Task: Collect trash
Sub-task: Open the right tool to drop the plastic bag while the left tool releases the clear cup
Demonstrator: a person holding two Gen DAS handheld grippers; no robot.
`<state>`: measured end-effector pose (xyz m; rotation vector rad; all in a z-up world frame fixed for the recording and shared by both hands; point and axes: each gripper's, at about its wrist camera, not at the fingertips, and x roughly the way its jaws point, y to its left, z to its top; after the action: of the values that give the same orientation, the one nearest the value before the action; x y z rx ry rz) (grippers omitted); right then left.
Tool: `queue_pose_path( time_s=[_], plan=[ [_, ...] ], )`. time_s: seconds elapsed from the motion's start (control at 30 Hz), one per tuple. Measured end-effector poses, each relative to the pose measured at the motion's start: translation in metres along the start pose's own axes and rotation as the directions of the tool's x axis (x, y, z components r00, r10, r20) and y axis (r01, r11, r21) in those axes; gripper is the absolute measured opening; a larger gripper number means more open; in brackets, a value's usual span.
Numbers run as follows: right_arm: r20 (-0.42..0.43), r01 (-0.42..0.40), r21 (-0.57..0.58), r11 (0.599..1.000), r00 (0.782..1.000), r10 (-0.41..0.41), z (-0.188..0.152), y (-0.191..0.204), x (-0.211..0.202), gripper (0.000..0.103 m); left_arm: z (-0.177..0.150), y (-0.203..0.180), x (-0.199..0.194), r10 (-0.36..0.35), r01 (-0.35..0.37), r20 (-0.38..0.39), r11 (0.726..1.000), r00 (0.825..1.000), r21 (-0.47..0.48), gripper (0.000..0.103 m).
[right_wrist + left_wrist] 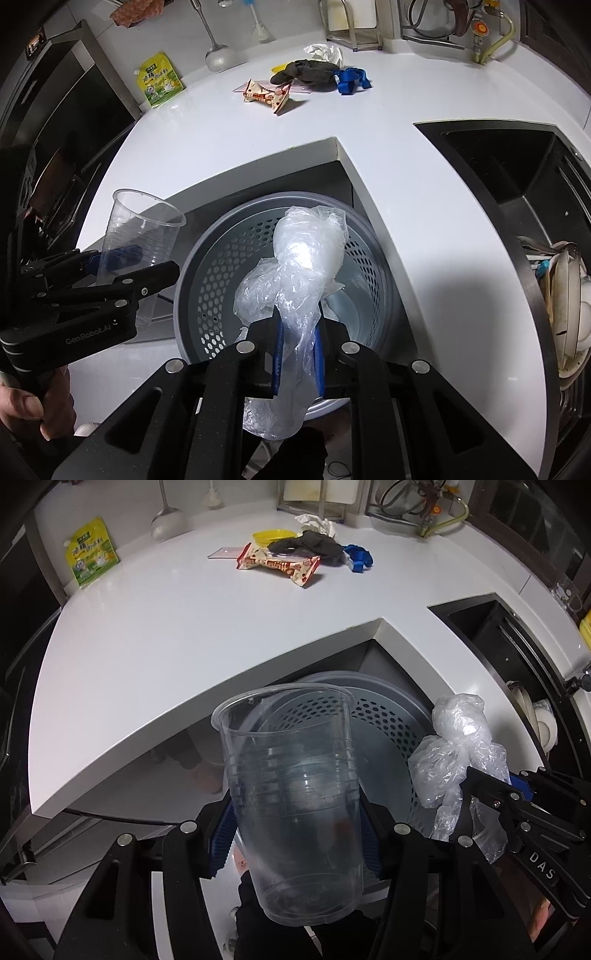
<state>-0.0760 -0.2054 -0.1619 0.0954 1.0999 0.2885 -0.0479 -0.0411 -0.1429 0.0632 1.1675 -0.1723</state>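
The clear plastic cup (291,801) is clamped across its lower body by the left gripper (295,834), jaws closed to the cup's width, mouth pointing up and away. It hangs over the near-left rim of the grey perforated bin (207,258), which stands on the floor in the notch of the white counter (155,627). The crumpled plastic bag (295,280) is pinched by its tail in the right gripper (298,358), jaws nearly closed on the thin film, with its knotted bulk directly above the bin opening.

Step in hand, as judged: release both items into the bin.
- Release the bag first; it is already centred over the opening.
- Move the cup rightward until its base sits inside the rim, then widen the jaws. Released where it is, it may strike the rim and tip outward.
- Film may cling to the blue pads (279,354); widen the jaws fully.

Clearances: the counter edge wraps the bin on the far and right sides, close to the rim. The two grippers are near each other, so stagger the releases. The sink (517,177) lies to the right. Remaining litter, a snack wrapper (277,565), dark cloth (306,546), blue clip (358,557) and tissue (317,524), lies at the counter's far side, across open surface.
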Motion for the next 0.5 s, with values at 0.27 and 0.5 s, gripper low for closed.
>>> queue_pose_path(
  time_s=[0.27, 0.5],
  plan=[
    [-0.006, -0.003, -0.002, 1.0, 1.0, 0.003, 0.0027, 0.0014, 0.0056, 0.014, 0.0035, 0.0021, -0.0015, 0.004, -0.004, 0.002, 1.0, 1.0, 0.0, 0.057],
    [0.007, 0.01, 0.0, 1.0, 1.0, -0.01, 0.0045, 0.0022, 0.0041, 0.04, 0.0057, 0.005, -0.0022, 0.016, -0.016, 0.001, 1.0, 1.0, -0.009, 0.064]
  ],
)
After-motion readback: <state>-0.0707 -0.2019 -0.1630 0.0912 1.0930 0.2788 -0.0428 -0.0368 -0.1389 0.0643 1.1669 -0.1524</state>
